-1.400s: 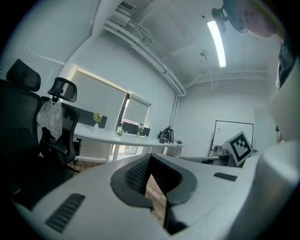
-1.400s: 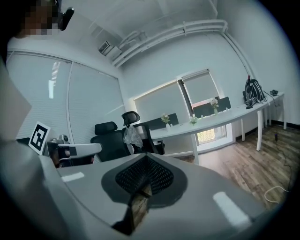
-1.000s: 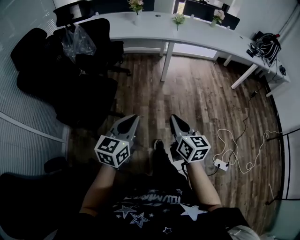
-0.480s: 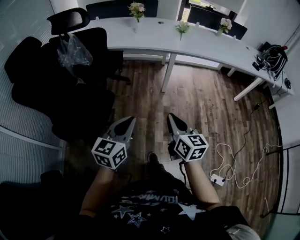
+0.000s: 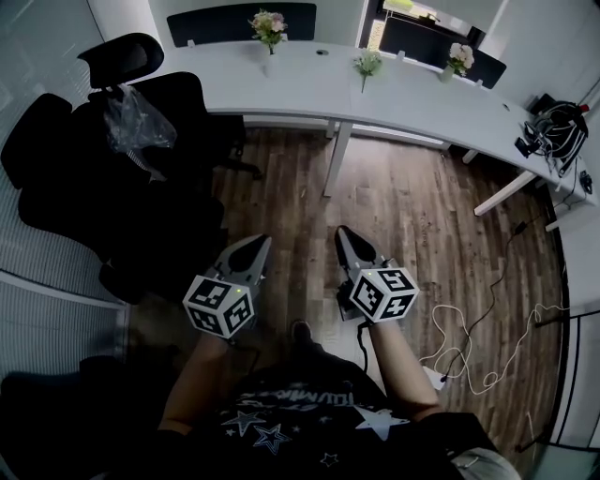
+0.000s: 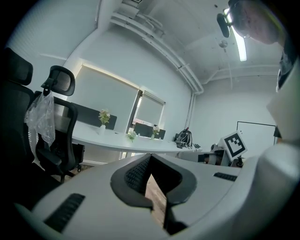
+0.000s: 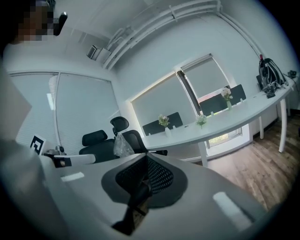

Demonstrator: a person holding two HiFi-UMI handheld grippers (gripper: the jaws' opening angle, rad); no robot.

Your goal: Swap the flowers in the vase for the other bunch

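Nothing is swapped yet: left gripper [image 5: 255, 246] and right gripper [image 5: 345, 236] are closed, empty; flowers [image 5: 268, 25] stand far off at twelve o'clock.

The brown plank floor [image 5: 403, 202] looks like wood, its grain showing under a faint sheen. The long white tabletop [image 5: 412, 101] is smooth and matt. The black office chairs [image 5: 141, 202] look cloth-covered and dull, and the clear crinkled plastic bag [image 5: 134, 120] on one of them glints. The left gripper [image 5: 259, 241] and the right gripper [image 5: 344, 233] have smooth pale grey plastic shells. The black liners inside their jaws are finely ribbed and matt. The person's black shirt [image 5: 309, 412] is soft cloth with printed white stars.
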